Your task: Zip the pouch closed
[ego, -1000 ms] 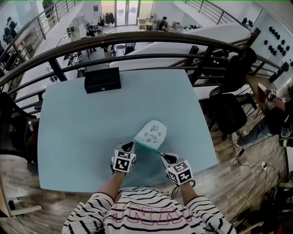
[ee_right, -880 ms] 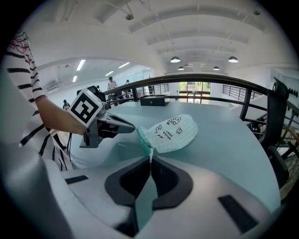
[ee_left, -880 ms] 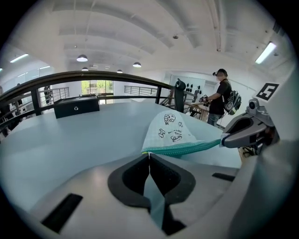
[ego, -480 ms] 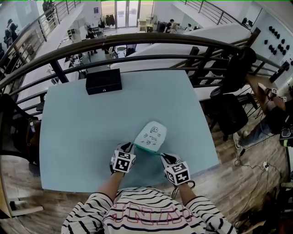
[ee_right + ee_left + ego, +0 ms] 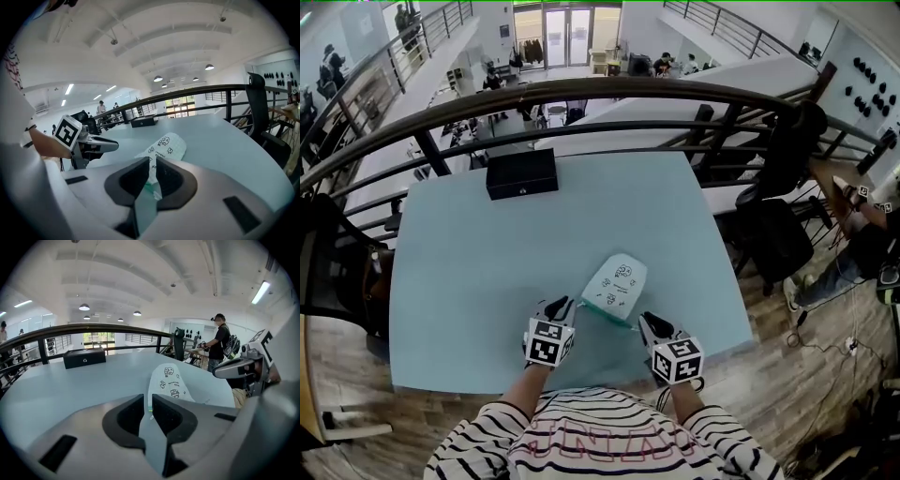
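Note:
A pale mint pouch with small cartoon prints lies on the light blue table near its front edge. Its green zipper edge faces me. My left gripper is shut on the pouch's left near corner, and the left gripper view shows the fabric pinched between the jaws of that gripper. My right gripper is shut on the right end of the zipper edge. The right gripper view shows the green strip caught between the pads of that gripper. The rest of the pouch rests on the table beyond.
A black box sits at the table's far edge. A dark curved railing runs behind it. A black office chair stands to the right of the table. The person's striped sleeves are at the near edge.
Both grippers have risen a little and kept their hold on the pouch's near edge. The right gripper has rolled slightly. The head view has shifted a bit.

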`<state>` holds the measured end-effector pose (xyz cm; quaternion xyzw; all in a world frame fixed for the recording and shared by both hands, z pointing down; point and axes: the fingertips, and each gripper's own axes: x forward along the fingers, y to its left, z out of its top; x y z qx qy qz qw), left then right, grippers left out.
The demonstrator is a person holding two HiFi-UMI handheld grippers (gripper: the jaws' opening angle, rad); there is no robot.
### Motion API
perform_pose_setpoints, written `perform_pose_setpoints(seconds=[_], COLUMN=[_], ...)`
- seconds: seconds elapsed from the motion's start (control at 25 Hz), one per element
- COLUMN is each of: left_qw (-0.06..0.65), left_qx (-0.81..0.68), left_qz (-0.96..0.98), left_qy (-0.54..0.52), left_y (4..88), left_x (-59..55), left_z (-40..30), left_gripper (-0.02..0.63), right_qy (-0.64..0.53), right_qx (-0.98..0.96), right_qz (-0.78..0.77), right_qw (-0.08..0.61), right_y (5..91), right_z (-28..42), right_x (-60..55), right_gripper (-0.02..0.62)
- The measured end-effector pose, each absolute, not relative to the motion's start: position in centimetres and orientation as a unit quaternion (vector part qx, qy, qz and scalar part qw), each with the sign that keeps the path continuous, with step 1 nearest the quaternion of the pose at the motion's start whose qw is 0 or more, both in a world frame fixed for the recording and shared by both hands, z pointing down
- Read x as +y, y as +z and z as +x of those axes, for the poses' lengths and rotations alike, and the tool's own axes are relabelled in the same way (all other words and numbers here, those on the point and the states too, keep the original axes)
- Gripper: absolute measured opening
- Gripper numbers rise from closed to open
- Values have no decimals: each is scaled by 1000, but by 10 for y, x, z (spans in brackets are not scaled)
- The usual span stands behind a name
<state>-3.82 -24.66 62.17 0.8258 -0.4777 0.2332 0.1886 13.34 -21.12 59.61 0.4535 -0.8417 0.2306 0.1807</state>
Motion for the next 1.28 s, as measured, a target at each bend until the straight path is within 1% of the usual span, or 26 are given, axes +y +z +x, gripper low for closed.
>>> perform_pose_setpoints(seconds=[0.24, 0.52, 0.88, 1.28], left_qw=[160, 126, 132, 115], left_qx=[-494, -514, -507, -529], left_qz=[834, 837, 844, 834], left_qy=[188, 138, 120, 109], left_y=[578, 531, 524, 512], left_x=[-228, -204, -153, -116], left_z=[-39, -40, -29, -25], left_gripper=[29, 29, 26, 25], right_qy=[217, 202, 180, 167], right_qx=[-851, -865, -885, -895], right_qz=[458, 446, 421, 407], right_qw=[136, 111, 81, 80], right_y=[565, 546, 525, 515], right_z=[132, 126, 124, 127], right_x=[-202, -184, -149, -119], right_gripper=[38, 37, 37, 29])
